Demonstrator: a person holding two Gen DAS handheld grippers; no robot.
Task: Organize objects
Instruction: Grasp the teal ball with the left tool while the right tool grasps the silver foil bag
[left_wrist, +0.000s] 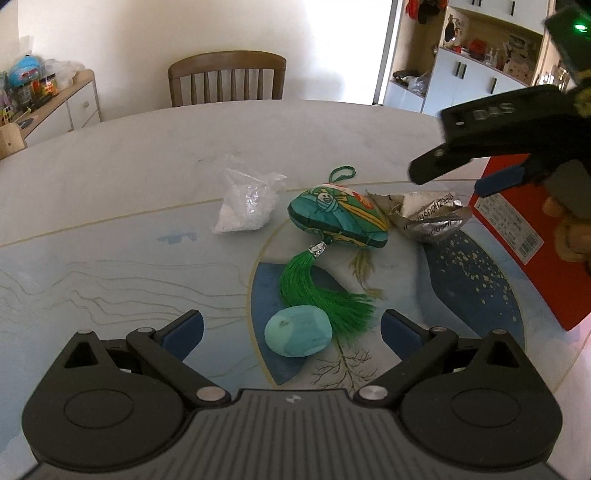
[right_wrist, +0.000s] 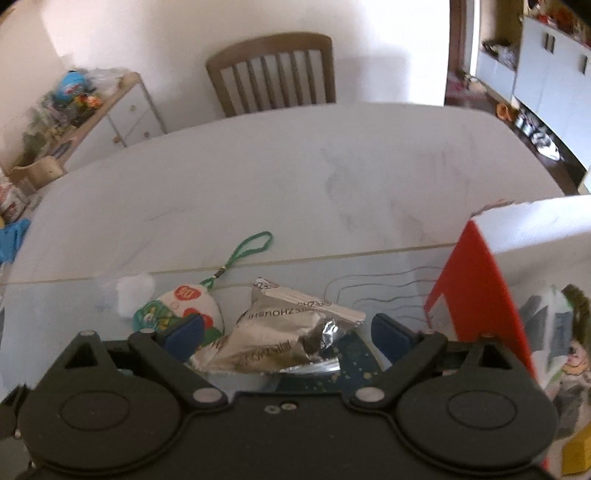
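The step in hand looks like the approach to a pick-up: both grippers hang over the loose items on the pale round patterned table (left_wrist: 110, 229), and nothing is held yet.

The right gripper (right_wrist: 286, 334) has its jaws spread wide, with the crumpled silver foil snack packet (right_wrist: 280, 336) lying on the table between its blue pads (right_wrist: 184, 334), neither pad pressing on it. In the left wrist view that packet (left_wrist: 424, 216) sits at about two o'clock of the scene's middle, just beside the red cardboard box (left_wrist: 517, 236) at three o'clock, which already holds some things.

The left gripper (left_wrist: 291, 328) is also wide open and empty. The small round teal soft ball (left_wrist: 297, 336) lies between its pads (left_wrist: 184, 328), at six o'clock of the green embroidered fabric sachet with a long green tassel (left_wrist: 338, 221). A clear plastic bag of white granules (left_wrist: 245, 206) rests at nine o'clock of the sachet.

Next, I judge, the right hand must sink a little and close on the foil packet, which will crush easily, then carry it to the box. The tassel touching the ball could snag.
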